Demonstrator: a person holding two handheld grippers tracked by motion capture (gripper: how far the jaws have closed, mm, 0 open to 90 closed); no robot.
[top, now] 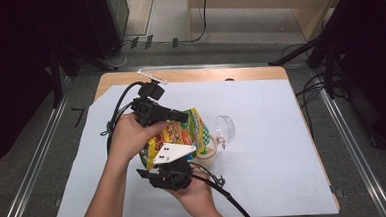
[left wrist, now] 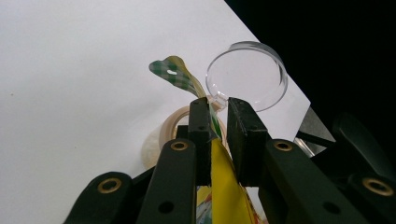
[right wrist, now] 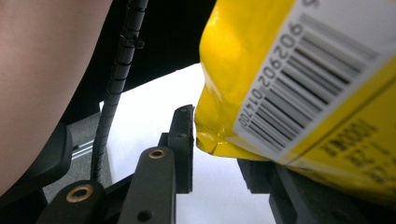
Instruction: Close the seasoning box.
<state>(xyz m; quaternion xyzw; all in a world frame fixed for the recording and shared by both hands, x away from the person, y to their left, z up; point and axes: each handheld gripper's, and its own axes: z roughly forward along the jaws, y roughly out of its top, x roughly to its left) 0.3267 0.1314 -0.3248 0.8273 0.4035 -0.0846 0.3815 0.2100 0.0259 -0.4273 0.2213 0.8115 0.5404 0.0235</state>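
**Snack bag held between both grippers, ready to be pulled open**

The bag point(top: 180, 134) is held up above the table point(top: 263, 150), over a tape roll point(top: 207, 158) and just beside a clear cup point(top: 225, 128) lying on its side. The left gripper point(left wrist: 218, 122) has its jaws nearly closed, pinching the bag's top seal, whose checked end sticks out past the tips. The right gripper point(right wrist: 219, 144) stands partly open around the bag's lower corner by the barcode; one jaw is touching it, and the other is hidden behind the bag, so a firm grip there cannot be told. The step in hand looks like tearing the bag open. Next, the right gripper likely needs to clamp firmly, then both pull apart.
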